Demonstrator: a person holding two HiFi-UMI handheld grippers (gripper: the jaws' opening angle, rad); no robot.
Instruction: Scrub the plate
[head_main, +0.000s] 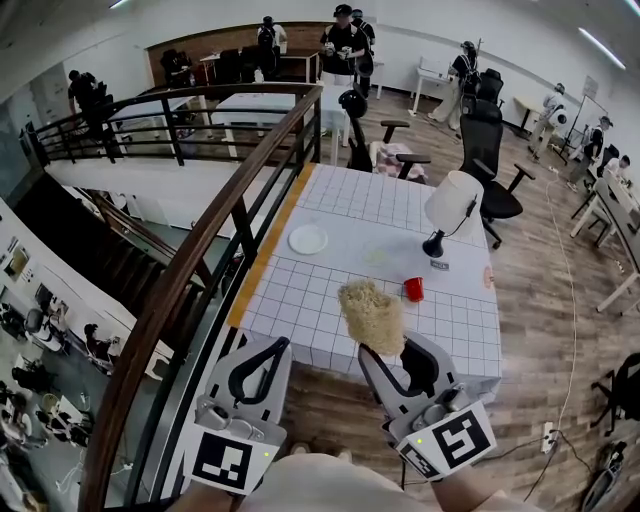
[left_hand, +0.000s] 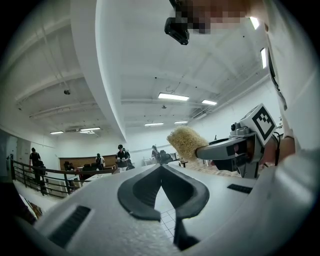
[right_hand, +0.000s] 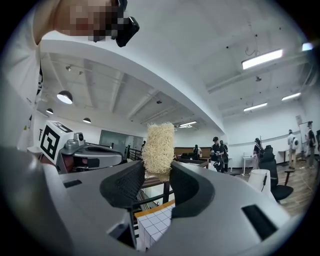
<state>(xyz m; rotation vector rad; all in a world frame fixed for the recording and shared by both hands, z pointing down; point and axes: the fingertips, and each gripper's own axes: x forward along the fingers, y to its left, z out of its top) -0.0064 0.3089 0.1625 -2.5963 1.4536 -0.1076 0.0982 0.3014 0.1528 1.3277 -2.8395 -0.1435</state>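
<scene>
A small white plate (head_main: 308, 239) lies on the left part of the white gridded table (head_main: 380, 205), far ahead of both grippers. My right gripper (head_main: 385, 352) is shut on a pale yellow fibrous scrubber (head_main: 372, 315), which stands up from between its pads (right_hand: 176, 182). The scrubber (right_hand: 159, 147) shows in the right gripper view and also in the left gripper view (left_hand: 186, 141). My left gripper (head_main: 282, 346) is beside it on the left, shut with nothing held, its tips meeting (left_hand: 160, 169). Both are raised in front of the table's near edge.
On the table stand a red cup (head_main: 413, 289) and a black lamp with a white shade (head_main: 452, 203). A brown handrail with a drop beyond it (head_main: 200, 250) runs along the left. Black office chairs (head_main: 488, 160) and several people stand further back.
</scene>
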